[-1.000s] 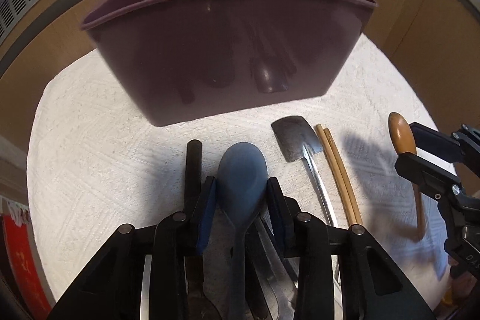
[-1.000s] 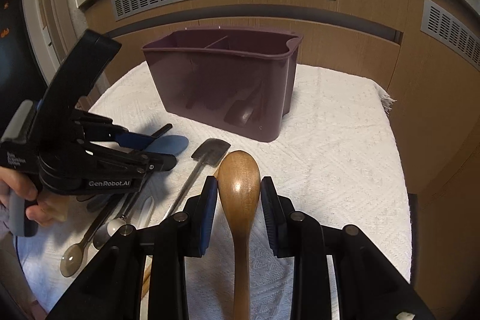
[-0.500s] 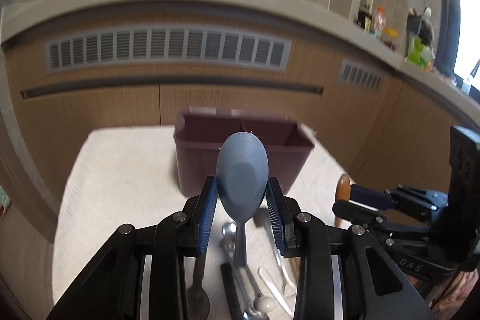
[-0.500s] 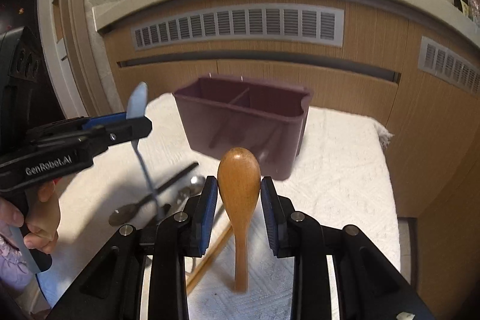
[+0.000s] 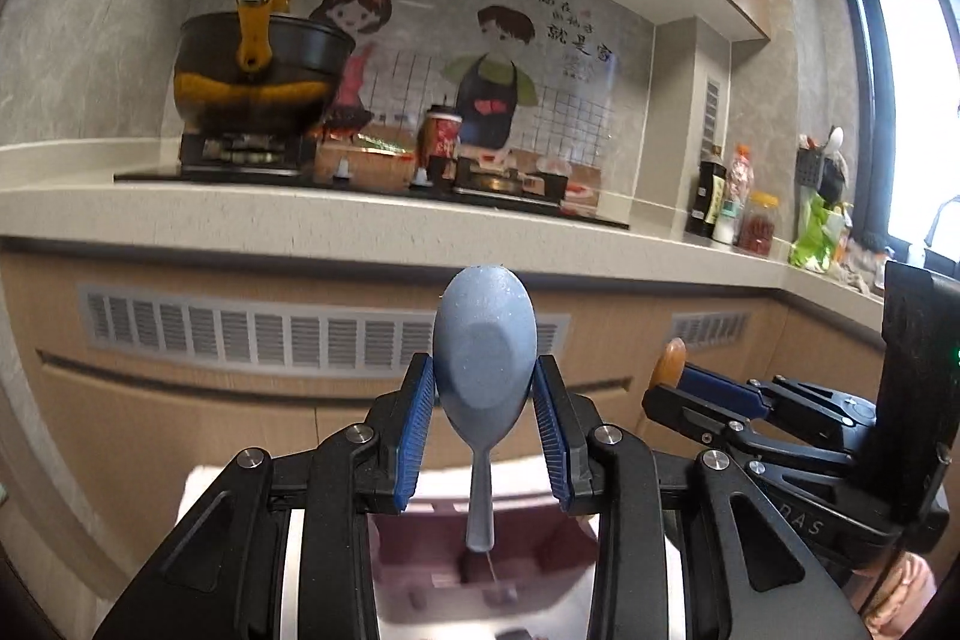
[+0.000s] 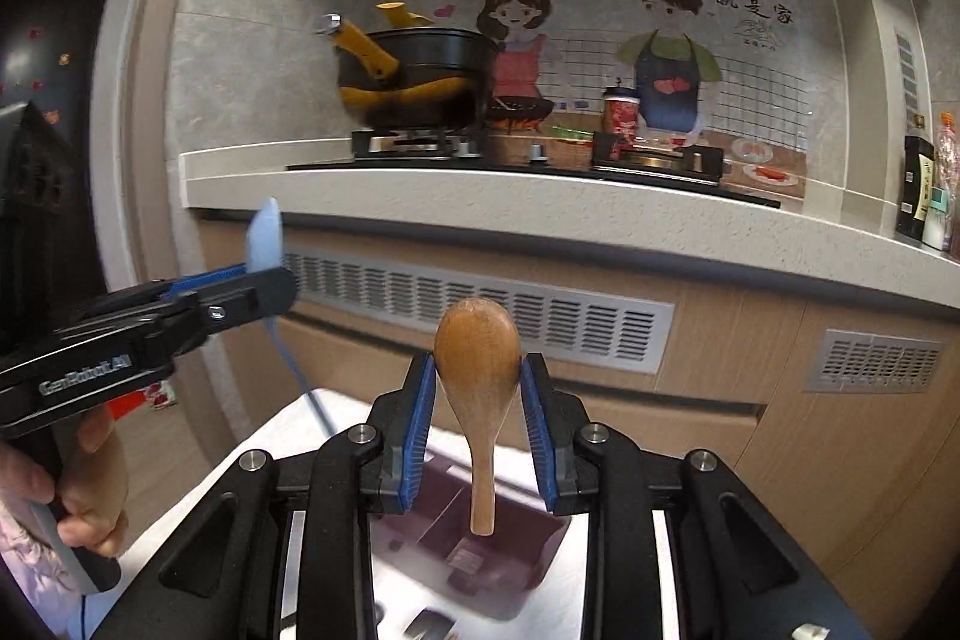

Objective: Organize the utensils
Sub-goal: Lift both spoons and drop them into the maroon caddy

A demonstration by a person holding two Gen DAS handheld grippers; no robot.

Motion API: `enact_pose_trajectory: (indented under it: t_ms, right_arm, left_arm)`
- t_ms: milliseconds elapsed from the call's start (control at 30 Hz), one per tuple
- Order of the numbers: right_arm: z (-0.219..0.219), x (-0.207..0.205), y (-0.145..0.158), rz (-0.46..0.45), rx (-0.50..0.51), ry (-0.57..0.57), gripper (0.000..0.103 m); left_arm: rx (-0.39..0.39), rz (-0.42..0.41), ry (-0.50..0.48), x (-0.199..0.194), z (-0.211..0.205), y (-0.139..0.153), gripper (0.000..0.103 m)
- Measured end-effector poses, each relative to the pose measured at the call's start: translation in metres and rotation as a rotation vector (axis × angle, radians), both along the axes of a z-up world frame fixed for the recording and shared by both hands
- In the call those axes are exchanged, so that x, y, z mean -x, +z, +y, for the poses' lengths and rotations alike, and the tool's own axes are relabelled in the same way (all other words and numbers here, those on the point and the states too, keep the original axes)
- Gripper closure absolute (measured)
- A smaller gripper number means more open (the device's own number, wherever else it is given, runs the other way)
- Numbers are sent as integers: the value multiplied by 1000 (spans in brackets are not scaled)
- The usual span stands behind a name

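Observation:
My left gripper (image 5: 483,388) is shut on a blue-grey spoon (image 5: 483,358) by its bowl, handle hanging down above the purple utensil caddy (image 5: 432,574). My right gripper (image 6: 479,388) is shut on a wooden spoon (image 6: 477,370) by its bowl, handle hanging over the caddy (image 6: 510,562). Both are raised high. The left gripper also shows in the right wrist view (image 6: 264,289) at the left, and the right gripper in the left wrist view (image 5: 678,391) at the right. The other utensils are hidden below.
A white cloth (image 6: 282,436) covers the table under the caddy. Behind are wooden cabinet fronts with vents (image 6: 480,304), and a counter (image 5: 300,208) with a stove and black pot (image 5: 258,70). Bottles (image 5: 738,208) stand at the right.
Both grippers have lifted their spoons off the cloth and risen, tilting level. The caddy has dropped to the bottom of both views and the spoon handles now hang above it.

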State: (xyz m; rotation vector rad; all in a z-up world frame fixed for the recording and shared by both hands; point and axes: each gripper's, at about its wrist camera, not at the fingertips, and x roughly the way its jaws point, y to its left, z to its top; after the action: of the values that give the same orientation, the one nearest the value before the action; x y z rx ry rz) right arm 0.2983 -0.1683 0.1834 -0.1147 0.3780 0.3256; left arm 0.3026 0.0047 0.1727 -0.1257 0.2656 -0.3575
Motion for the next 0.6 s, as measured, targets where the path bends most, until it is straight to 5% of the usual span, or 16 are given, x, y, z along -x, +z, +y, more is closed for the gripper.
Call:
enact_pose_trajectory:
  t_ms: [600]
  right_arm:
    - [-14, -57, -100, 285, -15, -39, 77]
  left_arm:
    - [-51, 232, 24, -64, -13, -112, 68]
